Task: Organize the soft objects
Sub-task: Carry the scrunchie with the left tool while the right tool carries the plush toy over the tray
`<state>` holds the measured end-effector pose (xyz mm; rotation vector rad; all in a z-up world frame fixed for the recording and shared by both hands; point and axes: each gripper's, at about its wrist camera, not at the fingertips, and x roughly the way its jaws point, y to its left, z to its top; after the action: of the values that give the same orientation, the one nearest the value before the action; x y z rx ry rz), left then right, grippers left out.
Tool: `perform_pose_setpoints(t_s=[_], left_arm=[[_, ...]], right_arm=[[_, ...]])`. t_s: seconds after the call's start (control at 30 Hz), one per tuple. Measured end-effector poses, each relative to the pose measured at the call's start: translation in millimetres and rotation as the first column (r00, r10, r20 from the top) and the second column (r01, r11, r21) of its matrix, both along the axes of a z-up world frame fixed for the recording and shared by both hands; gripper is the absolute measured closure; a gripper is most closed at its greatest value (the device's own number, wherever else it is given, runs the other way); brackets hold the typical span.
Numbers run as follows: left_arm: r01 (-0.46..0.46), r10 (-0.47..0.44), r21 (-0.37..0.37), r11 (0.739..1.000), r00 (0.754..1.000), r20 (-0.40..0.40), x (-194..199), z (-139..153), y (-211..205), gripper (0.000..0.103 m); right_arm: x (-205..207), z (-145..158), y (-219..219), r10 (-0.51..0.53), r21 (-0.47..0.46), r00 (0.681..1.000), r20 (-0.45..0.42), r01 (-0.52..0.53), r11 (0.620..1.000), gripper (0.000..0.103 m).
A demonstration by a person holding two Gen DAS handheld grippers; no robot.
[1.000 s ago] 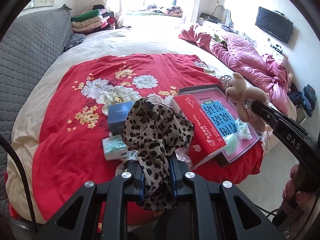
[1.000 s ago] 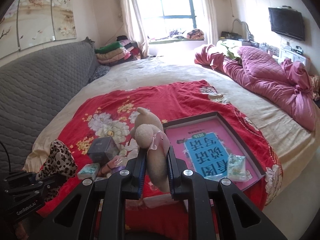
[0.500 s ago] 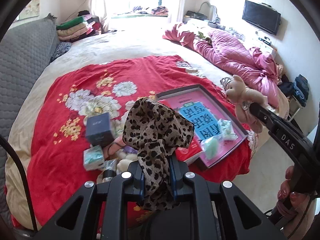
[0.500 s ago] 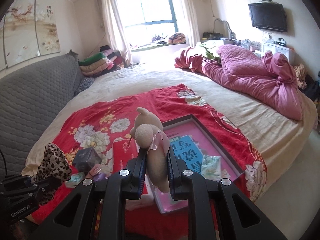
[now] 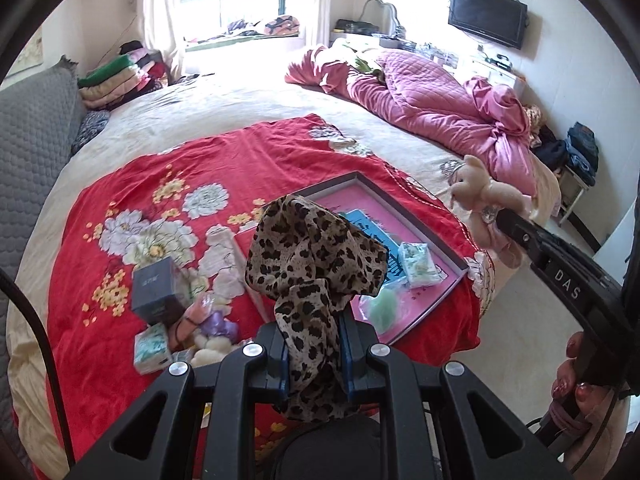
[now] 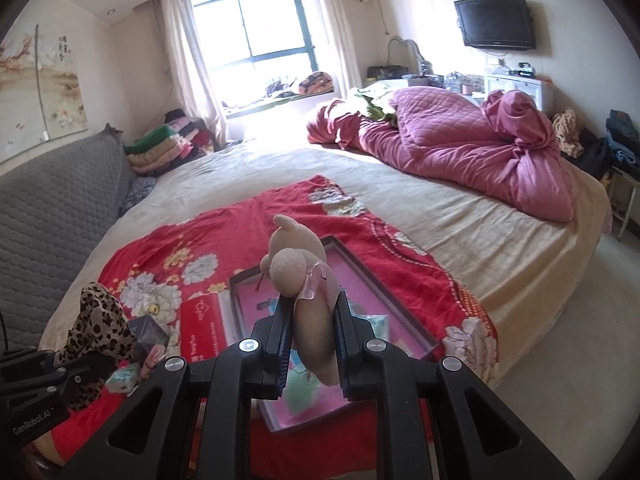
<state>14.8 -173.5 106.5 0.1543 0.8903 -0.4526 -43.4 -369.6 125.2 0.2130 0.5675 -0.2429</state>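
Your left tongs [image 5: 314, 350] pinch the limp leopard-print fabric scarf [image 5: 316, 256]; your right tongs [image 6: 310, 334] squeeze the squashy beige plush bear [image 6: 298, 268], both light, above the bed's near edge.

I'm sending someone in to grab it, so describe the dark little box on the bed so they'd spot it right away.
On the bed, find the red floral blanket. Left of the pink tray lies a small heap of soft bits, and the box stands at its far edge. It is the only hard, dark grey cube there, beside a mint tissue pack.

Wall television [image 6: 496, 22], window [image 6: 260, 36], perhaps folded blankets [image 6: 160, 144].
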Motion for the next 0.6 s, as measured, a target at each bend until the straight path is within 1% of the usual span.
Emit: perform_pose_setpoints(t_s=[0.27,0.47,0.6], left_arm=[[0.042,-0.042,-0.002,0.999,0.999,-0.035,16,-15,-25,0.084],[0.067,-0.066,0.011,0.998,0.996,-0.060,29,-31,-43,0.084],[0.081,-0.079,0.016,0.997,0.994,-0.075,39,-41,-53,0.084]], right_arm=[[-5,-8,-31,-0.075,0.013,0.997,-0.015,0.075,0.997,0.084],[-2,-15,-37,-0.085,0.020,0.996,-0.020,0.085,0.996,0.084],[5,-24,-35,-0.067,0.018,0.997,-0.039,0.068,0.998,0.084]])
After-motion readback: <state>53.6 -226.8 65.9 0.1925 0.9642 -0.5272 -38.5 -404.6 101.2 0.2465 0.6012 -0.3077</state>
